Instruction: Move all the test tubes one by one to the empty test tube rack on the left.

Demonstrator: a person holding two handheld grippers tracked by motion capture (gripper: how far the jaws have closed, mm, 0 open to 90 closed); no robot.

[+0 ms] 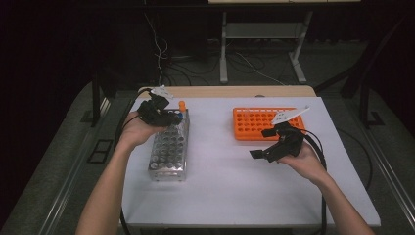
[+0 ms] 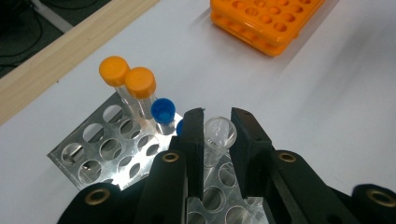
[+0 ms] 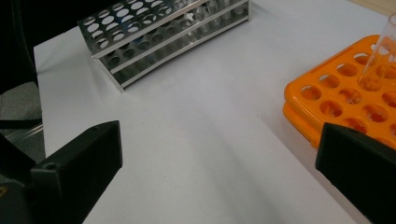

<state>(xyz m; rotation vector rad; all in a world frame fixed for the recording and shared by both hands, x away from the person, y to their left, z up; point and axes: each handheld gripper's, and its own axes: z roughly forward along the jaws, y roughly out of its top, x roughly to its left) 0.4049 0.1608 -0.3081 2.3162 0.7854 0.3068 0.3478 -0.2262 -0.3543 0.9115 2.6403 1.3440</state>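
A clear uncapped tube [image 2: 219, 134] stands in a hole of the metal rack [image 2: 95, 149], and my left gripper [image 2: 218, 116] is shut on its upper part. In the high view the left gripper [image 1: 171, 117] hovers over the far end of the metal rack [image 1: 169, 152]. Two orange-capped tubes [image 2: 127, 77] and a blue-capped tube [image 2: 163, 110] stand in the rack's far corner. My right gripper [image 1: 262, 143] hangs wide open in front of the orange rack [image 1: 254, 122], its jaws holding nothing [image 3: 219, 149]. One clear tube [image 3: 377, 56] stands in the orange rack [image 3: 327, 100].
The white table top [image 1: 225, 181] lies between the two racks, with a wooden strip [image 1: 230, 91] along its far edge. Cables trail from both grippers off the table. The metal rack [image 3: 159, 32] sits far across from the right gripper.
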